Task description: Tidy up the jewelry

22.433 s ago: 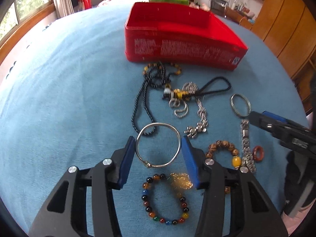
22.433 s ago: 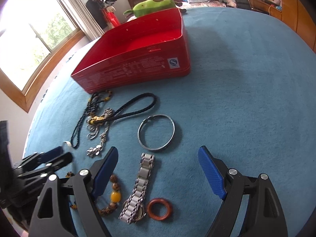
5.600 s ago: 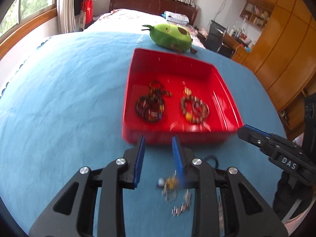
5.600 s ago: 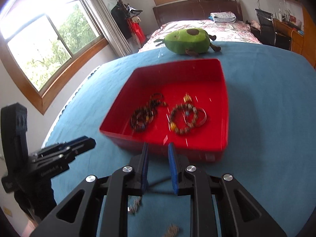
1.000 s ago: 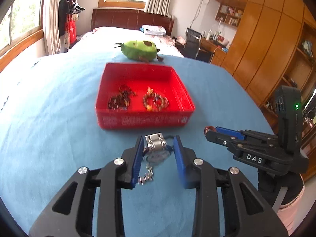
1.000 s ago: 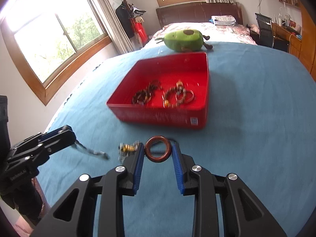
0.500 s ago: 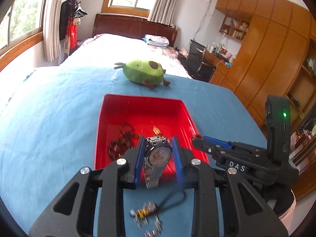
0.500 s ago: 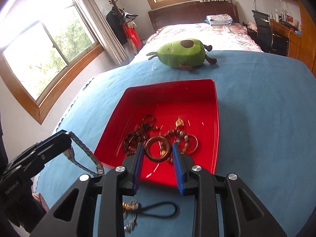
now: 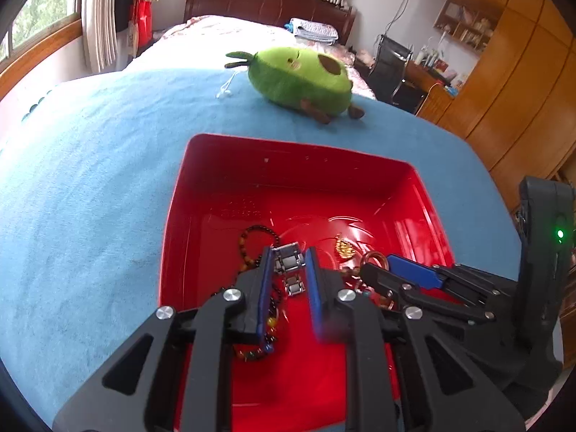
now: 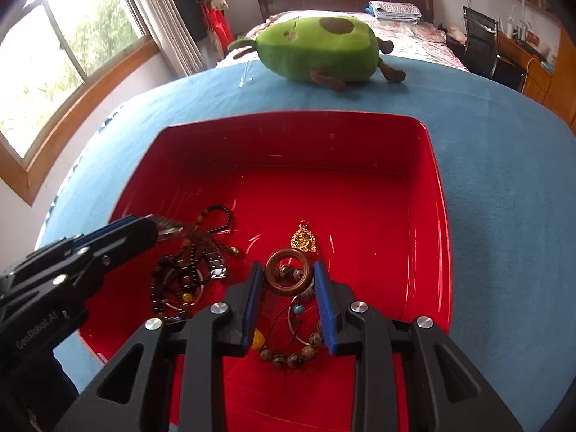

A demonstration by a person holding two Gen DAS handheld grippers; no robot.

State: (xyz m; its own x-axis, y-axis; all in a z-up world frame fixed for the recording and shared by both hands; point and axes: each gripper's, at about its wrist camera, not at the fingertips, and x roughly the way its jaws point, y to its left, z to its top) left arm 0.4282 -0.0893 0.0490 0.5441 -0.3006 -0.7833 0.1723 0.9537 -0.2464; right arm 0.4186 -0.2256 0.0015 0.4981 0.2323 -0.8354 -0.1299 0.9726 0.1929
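Both grippers hang low over the red tray (image 9: 180, 194) (image 10: 441, 194). My left gripper (image 9: 288, 262) has its jaws closing, with the pads against the metal band of a silver watch (image 9: 288, 259). The rest of the watch dangles down onto the dark bead necklaces (image 10: 180, 273). My right gripper (image 10: 288, 273) has its jaws opening. A brown ring (image 10: 288, 270) sits between the pads with a small gap on each side, just above a brown bead bracelet (image 10: 288, 356). A gold pendant (image 10: 304, 239) lies beyond it on the tray floor.
The tray rests on a blue tablecloth (image 9: 90, 180). A green avocado plush (image 9: 298, 79) lies behind the tray's far wall. A bed, a window at left and wooden wardrobes at right surround the table. The far half of the tray floor is bare.
Both grippers moved forward and down from in front of the tray to inside it. The left jaws narrowed from the watch's case onto its band. The right jaws widened off the ring.
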